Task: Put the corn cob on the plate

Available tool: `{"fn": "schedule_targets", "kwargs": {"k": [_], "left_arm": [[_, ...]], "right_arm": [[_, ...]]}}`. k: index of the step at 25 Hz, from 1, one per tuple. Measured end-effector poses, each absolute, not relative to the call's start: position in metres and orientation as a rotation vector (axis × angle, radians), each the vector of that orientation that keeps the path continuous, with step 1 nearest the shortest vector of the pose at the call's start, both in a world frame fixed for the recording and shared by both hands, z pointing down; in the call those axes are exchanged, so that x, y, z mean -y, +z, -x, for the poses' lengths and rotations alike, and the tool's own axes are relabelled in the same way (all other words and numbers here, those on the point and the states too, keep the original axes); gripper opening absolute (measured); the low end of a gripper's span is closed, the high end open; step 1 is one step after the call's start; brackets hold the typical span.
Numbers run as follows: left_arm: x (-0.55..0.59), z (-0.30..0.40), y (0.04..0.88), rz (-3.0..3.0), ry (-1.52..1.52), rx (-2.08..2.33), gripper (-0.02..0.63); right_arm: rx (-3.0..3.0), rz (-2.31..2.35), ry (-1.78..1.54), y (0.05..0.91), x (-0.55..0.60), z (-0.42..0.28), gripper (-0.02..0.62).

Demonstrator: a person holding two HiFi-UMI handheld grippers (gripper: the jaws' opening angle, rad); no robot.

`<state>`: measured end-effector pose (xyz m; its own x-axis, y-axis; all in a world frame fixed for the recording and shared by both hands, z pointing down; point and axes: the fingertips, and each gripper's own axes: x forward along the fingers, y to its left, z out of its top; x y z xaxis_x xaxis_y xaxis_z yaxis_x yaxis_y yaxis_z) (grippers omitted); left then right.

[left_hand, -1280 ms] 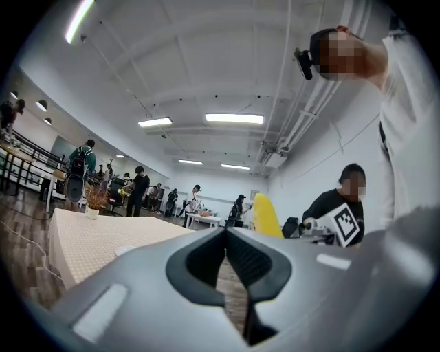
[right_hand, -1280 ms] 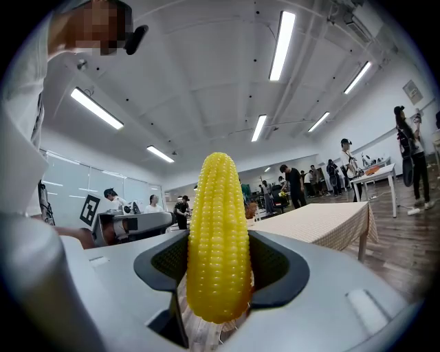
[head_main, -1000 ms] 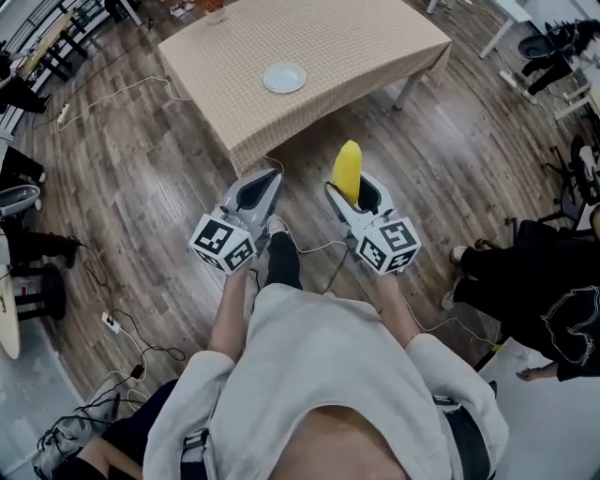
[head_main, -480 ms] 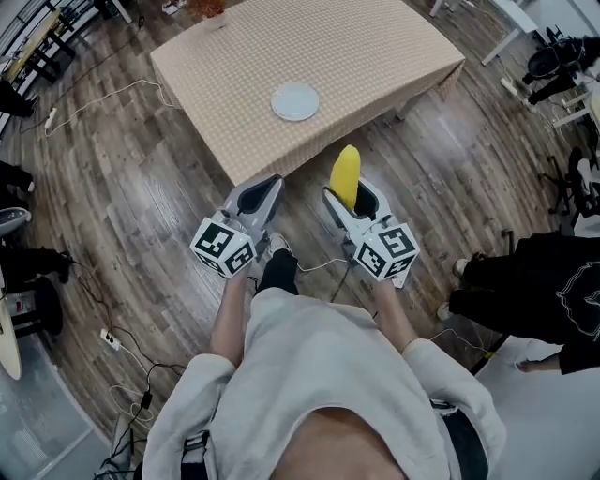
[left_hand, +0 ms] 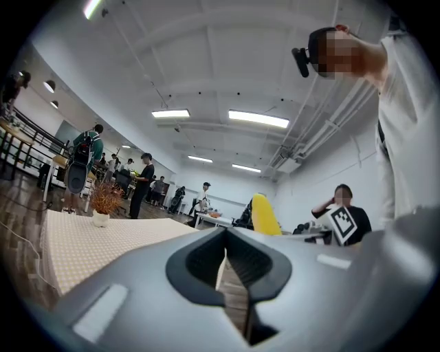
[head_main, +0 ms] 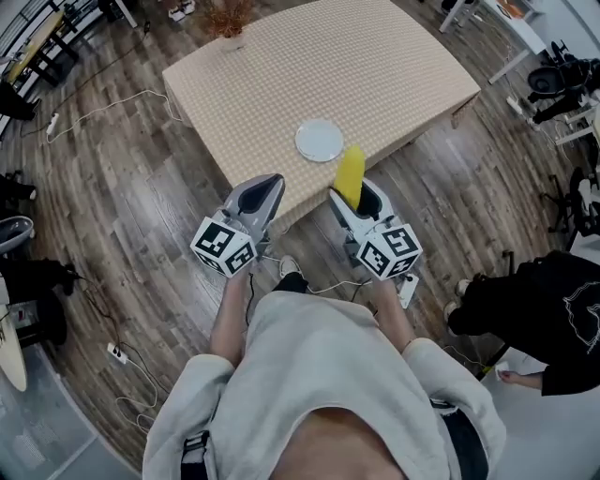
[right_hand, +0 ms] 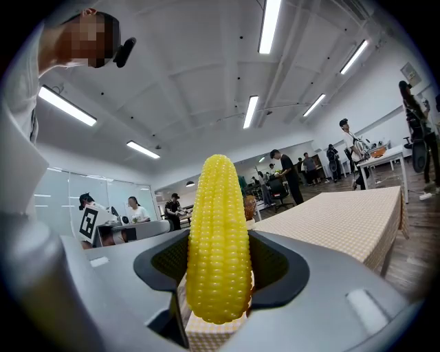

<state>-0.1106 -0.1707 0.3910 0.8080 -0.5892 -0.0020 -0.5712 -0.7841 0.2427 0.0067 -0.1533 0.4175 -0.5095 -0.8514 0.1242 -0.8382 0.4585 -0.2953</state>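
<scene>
A yellow corn cob (head_main: 350, 175) stands upright in my right gripper (head_main: 361, 199), whose jaws are shut on its lower half. The right gripper view shows the corn cob (right_hand: 218, 234) filling the middle between the dark pads. The white plate (head_main: 319, 141) lies near the front edge of the checkered table (head_main: 375, 66), just beyond and left of the cob's tip. My left gripper (head_main: 258, 197) reaches level over the table's near edge, jaws together and holding nothing. In its own view, the left gripper (left_hand: 227, 256) shows only a thin slit, with the corn cob (left_hand: 265, 214) off to the right.
A small pot of dried plants (head_main: 228, 19) stands at the table's far corner. Cables (head_main: 122, 94) run across the wooden floor on the left. A seated person in black (head_main: 534, 309) is close on the right. Desks and chairs stand around the room's edges.
The table and plate have come nearer in the head view as the person walked forward. Both grippers now reach its near edge, and the corn stays held.
</scene>
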Motion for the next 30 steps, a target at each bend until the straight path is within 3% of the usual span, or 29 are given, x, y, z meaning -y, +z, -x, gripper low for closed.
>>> {"fn": "schedule_targets", "kwargs": {"k": [13,30], "left_arm": [[0.221,0.118,0.401,-2.741,-0.083,0.867,0.008],[0.26,0.061,0.425,-2.615,-0.024,1.131,0.008]], "right_arm": [[-2.644,1.581,-0.523,0.423,0.204,-0.006,0.253],[-2.743,1.35,-0.654,0.447,0.259,-0.073,0.252]]}}
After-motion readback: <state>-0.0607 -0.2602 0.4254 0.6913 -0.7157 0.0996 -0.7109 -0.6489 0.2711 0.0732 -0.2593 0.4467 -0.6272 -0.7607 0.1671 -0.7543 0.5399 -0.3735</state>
